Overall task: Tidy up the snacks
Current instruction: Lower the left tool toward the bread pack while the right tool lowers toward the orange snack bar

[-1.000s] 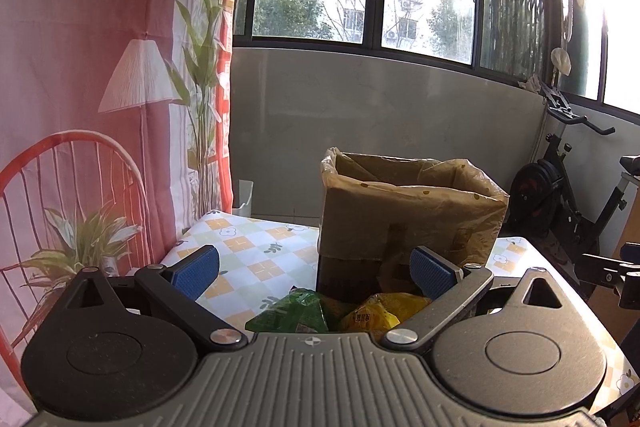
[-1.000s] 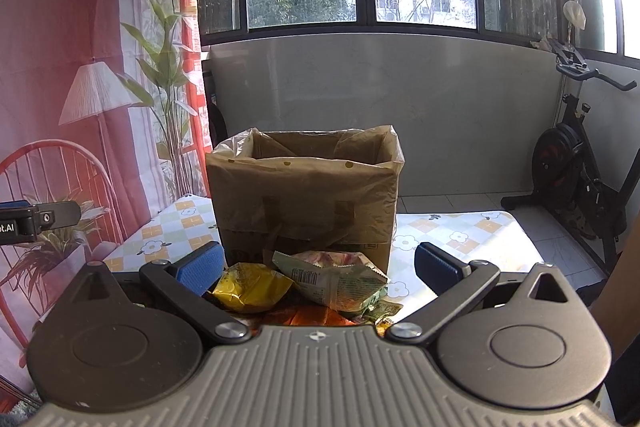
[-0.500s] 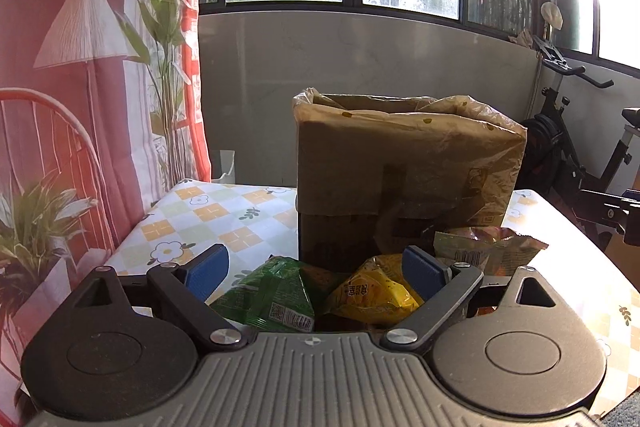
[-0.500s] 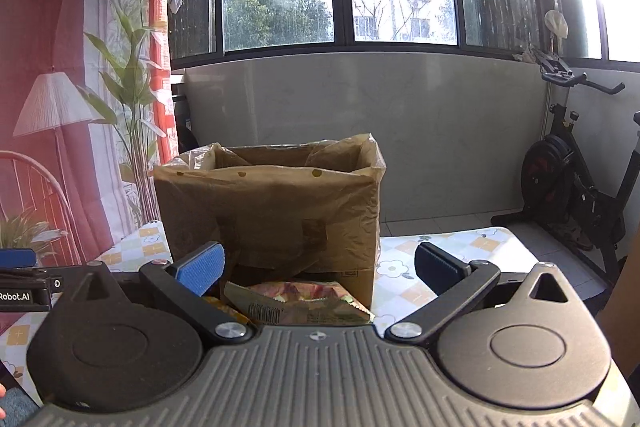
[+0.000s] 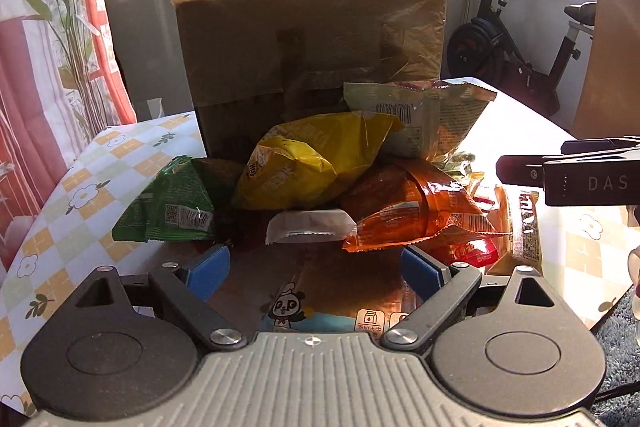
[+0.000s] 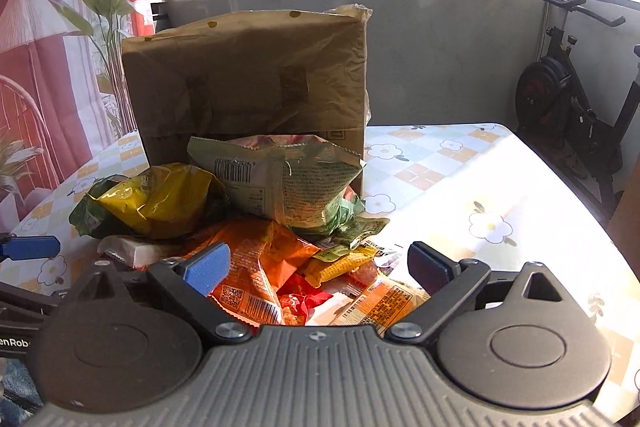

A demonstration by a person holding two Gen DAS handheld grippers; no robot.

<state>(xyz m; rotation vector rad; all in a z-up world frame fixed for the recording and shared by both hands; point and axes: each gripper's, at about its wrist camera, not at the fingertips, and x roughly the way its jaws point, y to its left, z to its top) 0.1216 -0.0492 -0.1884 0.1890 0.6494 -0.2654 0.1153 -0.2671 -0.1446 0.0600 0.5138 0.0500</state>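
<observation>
- Blue-padded left hand-held gripper (image 5: 316,269): jaws wide and empty; a panda-print packet (image 5: 320,307) lies on the table between and below them, untouched.
- Right hand-held gripper (image 6: 318,267): jaws wide but closing, nothing pressed. A red packet (image 6: 300,301) and part of the orange bag (image 6: 256,267) lie between the pads, clear of both.
- Just beyond the left pads: a white wrapper (image 5: 310,231), with a green bag (image 5: 168,207) to its left and the orange bag to its right.
- Above these: a yellow bag (image 5: 308,163) rests on the heap; a pale green bag (image 6: 284,183) leans against the box behind it.
- Small yellow and green sachets (image 6: 344,259) lie at the heap's right edge, near the right pad.
- Behind the heap: a brown box (image 6: 248,79) lined with a thin bag stands upright, touching the rear snacks. Its interior is hidden from both views.
- Checked tablecloth (image 6: 460,187): bare to the right of the heap.
- Progress, as judged: early. The whole visible heap sits outside the box and neither gripper holds anything; whether the box already contains snacks cannot be told.
- Remaining, as judged: every visible packet probably goes into the box. The nearest candidates are the panda-print packet for the left gripper and the red packet or orange bag for the right.
</observation>
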